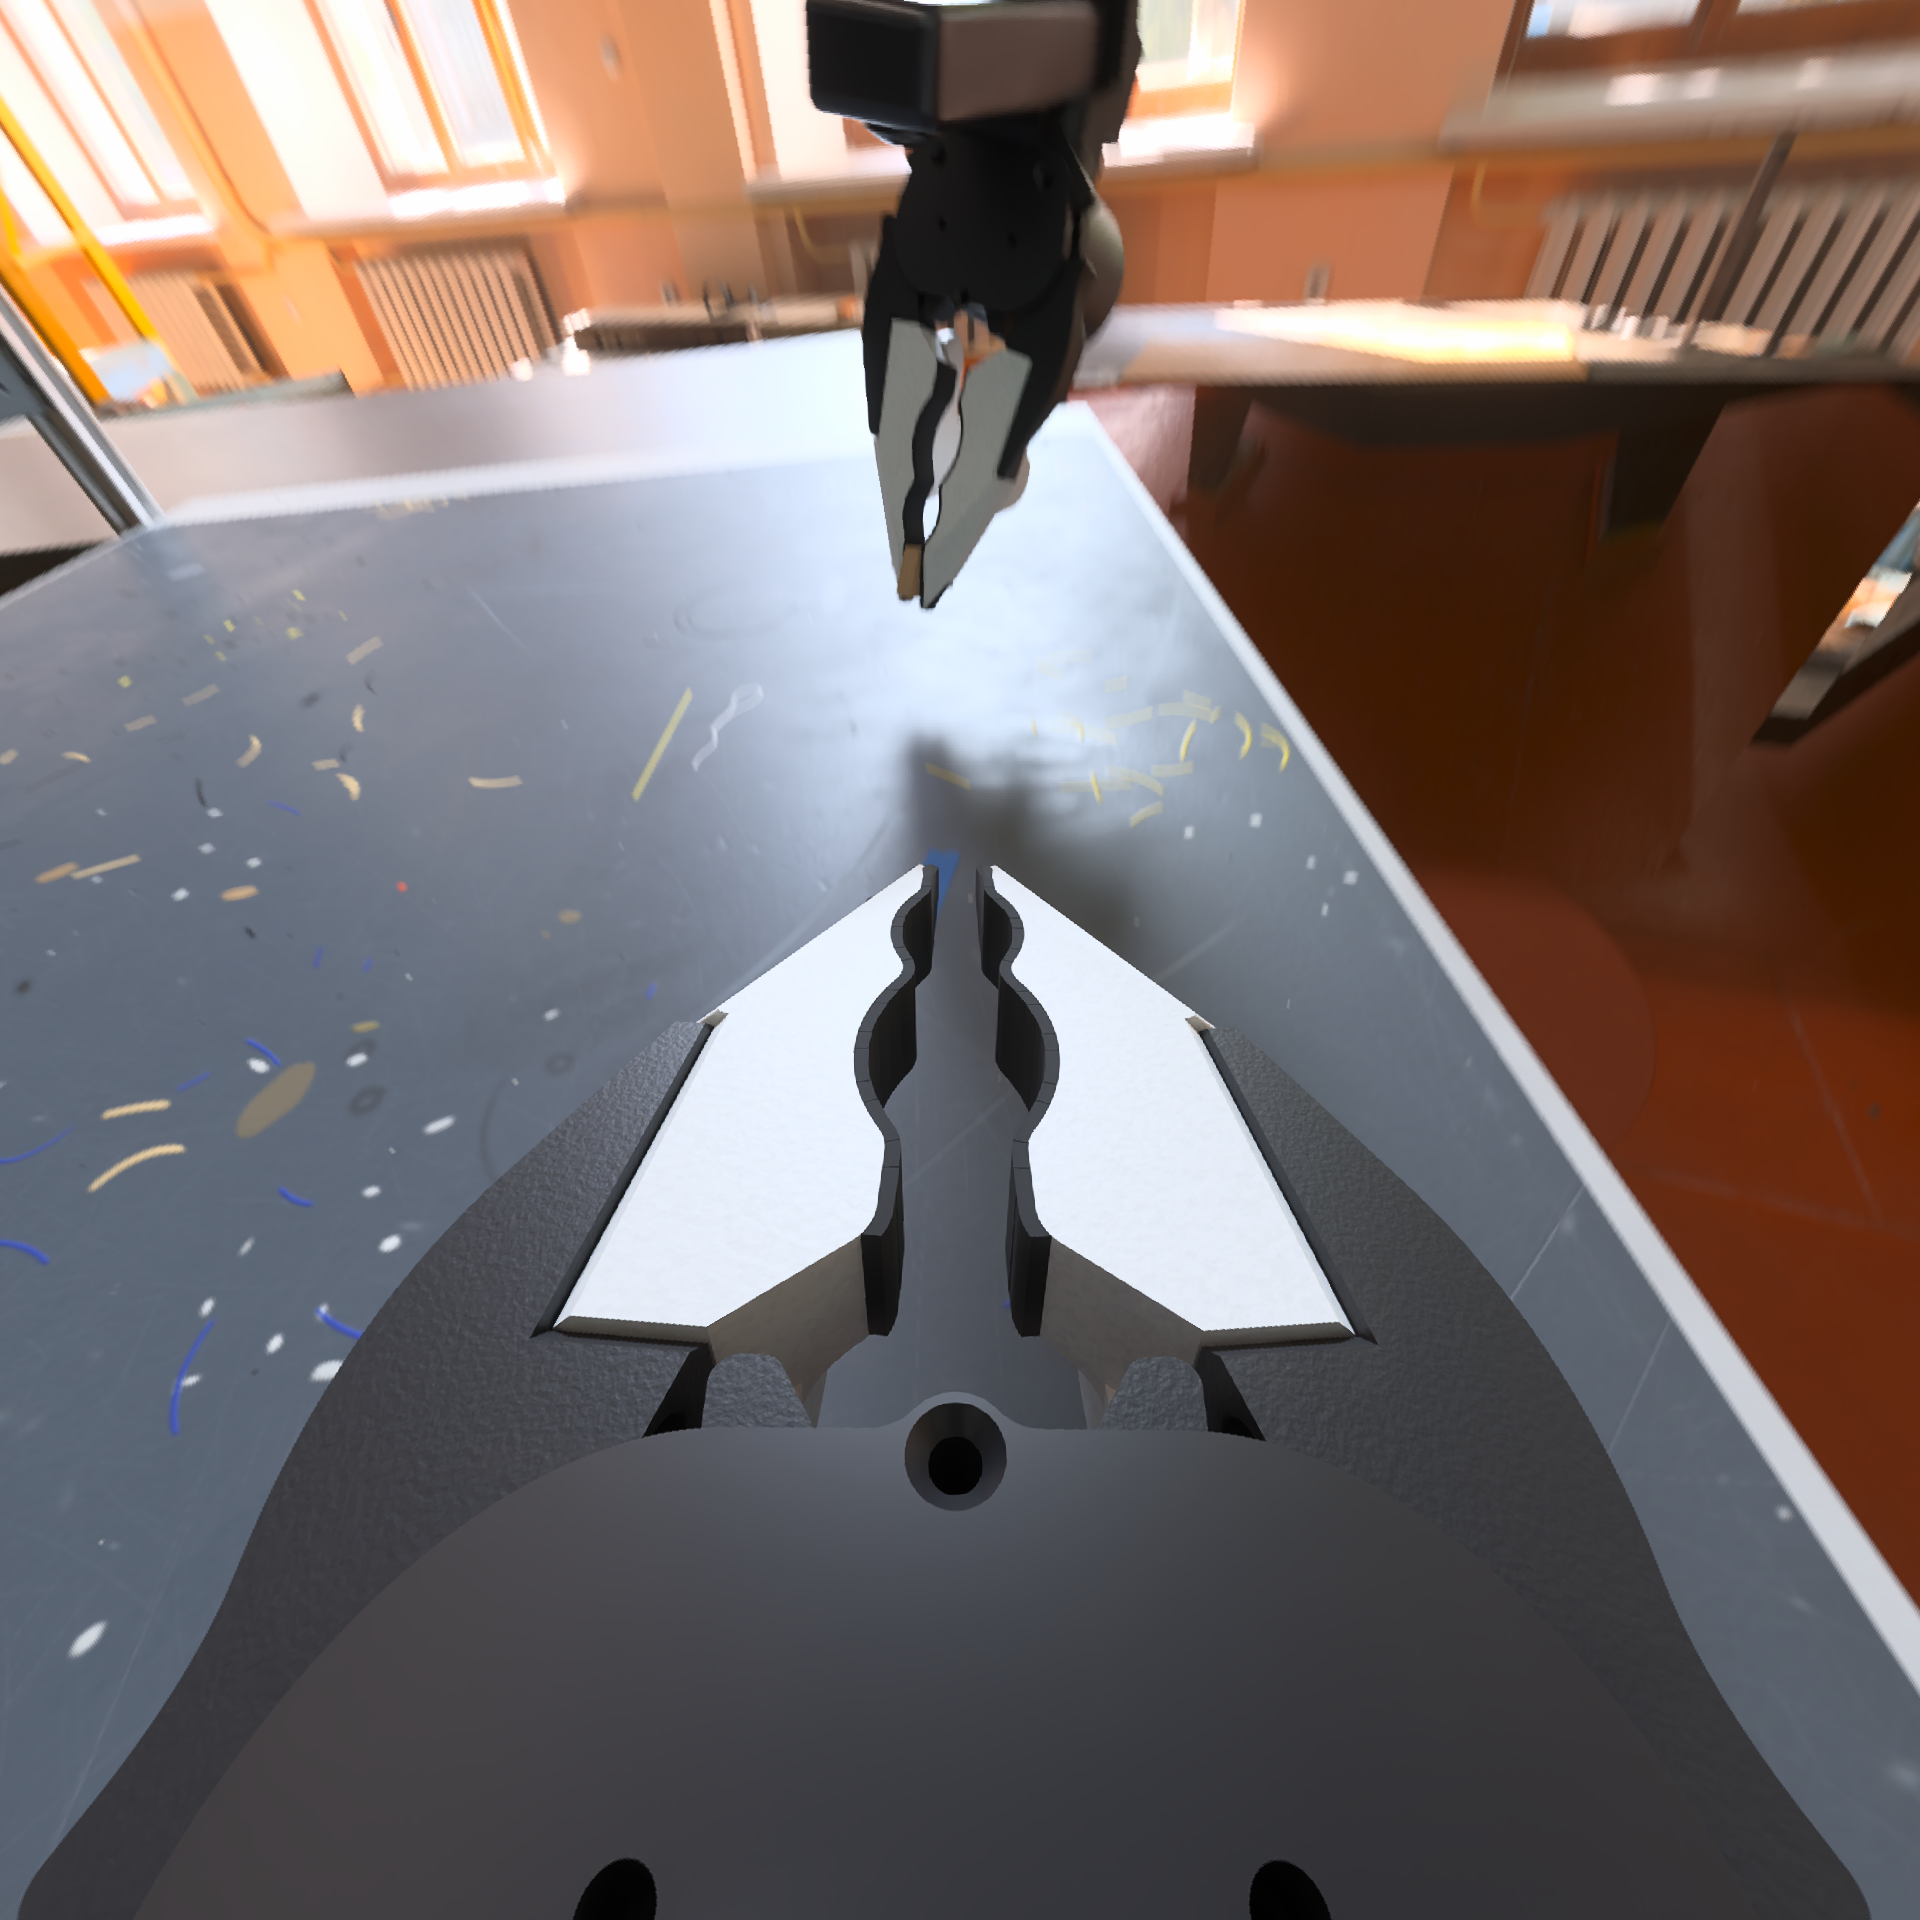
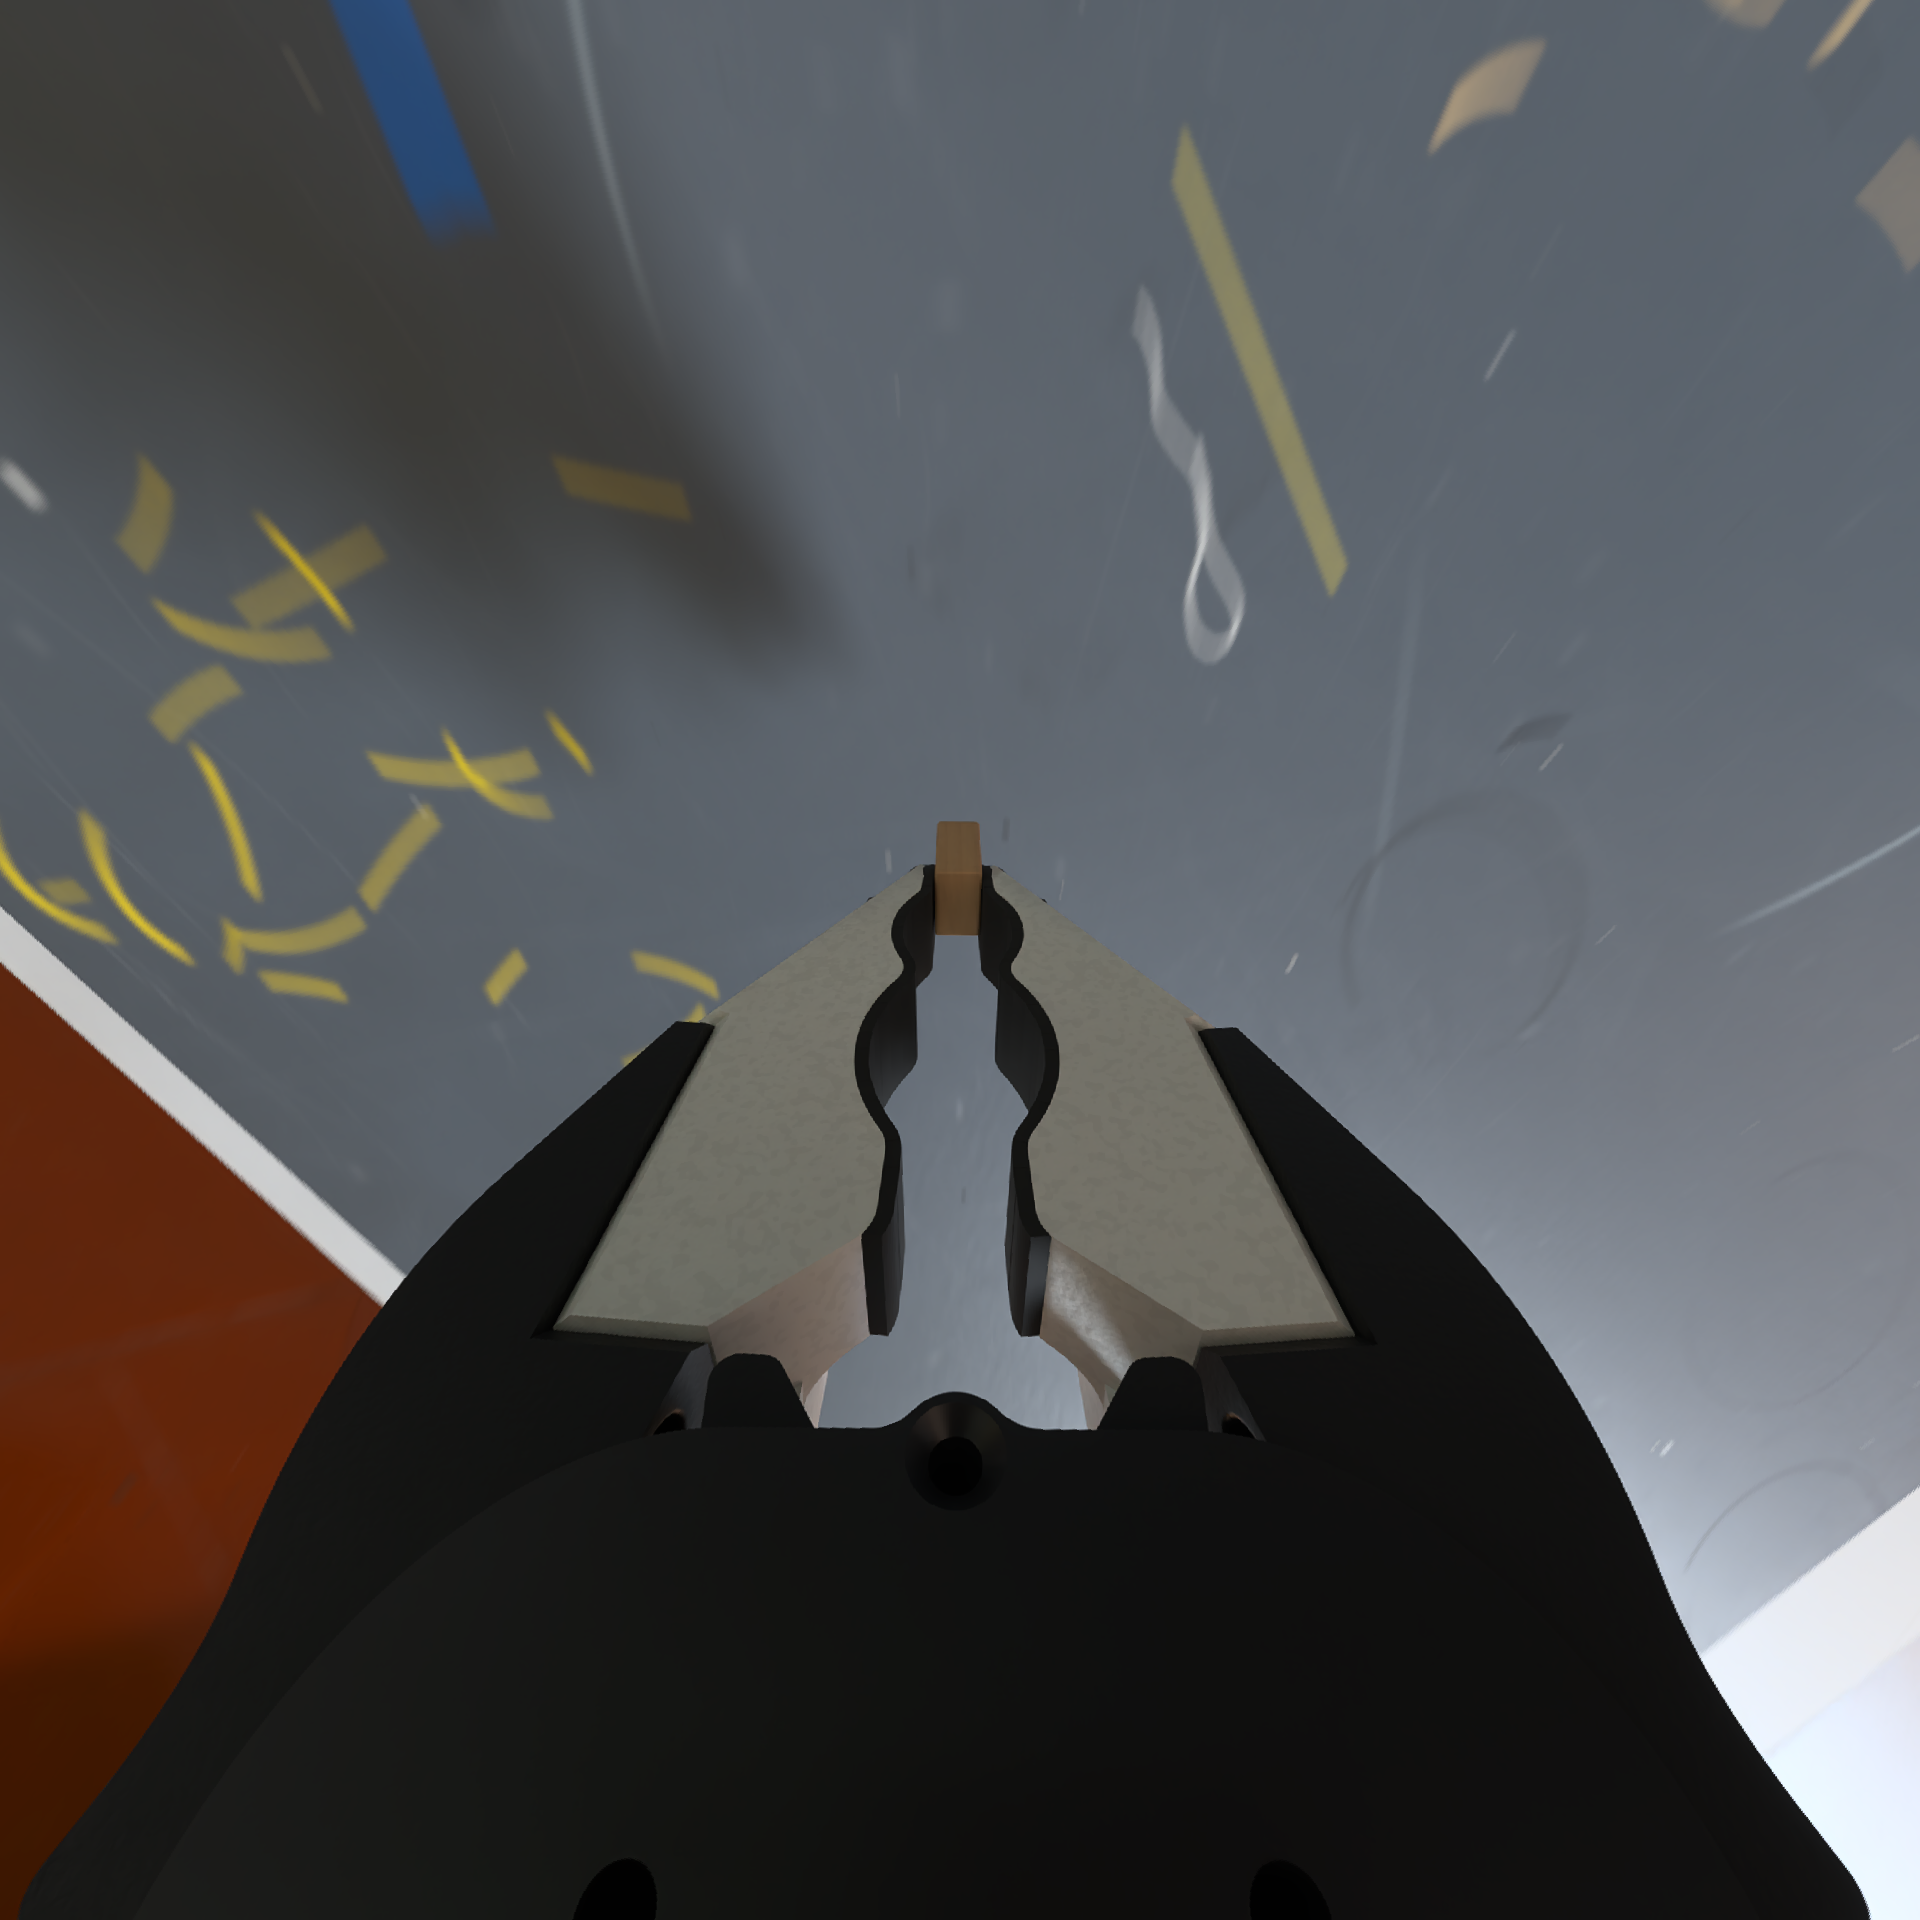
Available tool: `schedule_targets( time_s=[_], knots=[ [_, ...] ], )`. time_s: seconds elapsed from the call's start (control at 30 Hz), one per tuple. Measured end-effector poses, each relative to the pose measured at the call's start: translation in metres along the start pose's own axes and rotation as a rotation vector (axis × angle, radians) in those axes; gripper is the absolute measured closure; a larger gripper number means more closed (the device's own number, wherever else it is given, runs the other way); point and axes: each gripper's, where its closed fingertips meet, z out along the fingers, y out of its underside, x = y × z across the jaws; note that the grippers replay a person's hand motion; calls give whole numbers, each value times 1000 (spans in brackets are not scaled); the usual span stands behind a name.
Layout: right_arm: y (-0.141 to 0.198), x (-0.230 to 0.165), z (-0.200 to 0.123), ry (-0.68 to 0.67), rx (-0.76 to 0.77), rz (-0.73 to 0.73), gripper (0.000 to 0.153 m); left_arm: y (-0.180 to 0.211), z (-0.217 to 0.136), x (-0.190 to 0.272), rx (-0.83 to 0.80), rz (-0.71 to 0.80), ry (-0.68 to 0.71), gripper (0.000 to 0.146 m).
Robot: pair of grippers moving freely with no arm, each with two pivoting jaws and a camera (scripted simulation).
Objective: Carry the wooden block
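Landmark: grey table (image 1: pixel 540 935), its white edge (image 1: pixel 1382 883) bounding the side toward the red-brown floor (image 1: pixel 1558 935).
Above the table: the right gripper (image 1: pixel 923 592) hangs clear of the surface with open air beneath its tips; it is the one thing standing in the air over the table's far half.
At its tips: the wooden block (image 2: pixel 957 878) fills the gap between the fingers.
Table surface: flat, bearing only thin flecks and a blue strip (image 2: pixel 416 114); nothing upright blocks a pass.
Left gripper (image 1: pixel 956 878): low over the near table, narrow gap between fingertips.
Beyond the table: radiators (image 1: pixel 447 312) and benches, well apart.
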Motion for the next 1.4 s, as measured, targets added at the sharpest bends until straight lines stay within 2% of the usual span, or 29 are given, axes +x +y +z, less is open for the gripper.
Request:
schedule_targets(
  time_s=[0.1,0.17,0.33,0.4,0.5,0.67,0.77,0.9,1.4],
  knots=[
    [-80,-6,-34,102,284,-73,146,-33,-19,-22,140,-20,-71,139],
    [-151,-18,-63,164,511,-134,146,-62,-39,-57,208,-27,-202,139],
    [-316,-19,-120,335,995,-218,146,-112,-90,-164,358,-231,-442,140],
    [-367,-8,-129,323,1117,-206,146,-115,-102,-195,400,-270,-523,140],
    [-419,10,-115,301,1149,-195,146,-119,-114,-213,478,-326,-582,139],
    [-445,3,-106,331,1209,-265,146,-139,-123,-209,504,-264,-618,139],
    [-447,3,-113,429,1202,-309,146,-150,-122,-205,495,-232,-631,139],
    [-442,12,-124,492,1209,-313,146,-159,-121,-203,474,-191,-648,139],
    [-438,15,-128,449,1199,-308,146,-165,-116,-207,448,-135,-666,139]
  ],
)
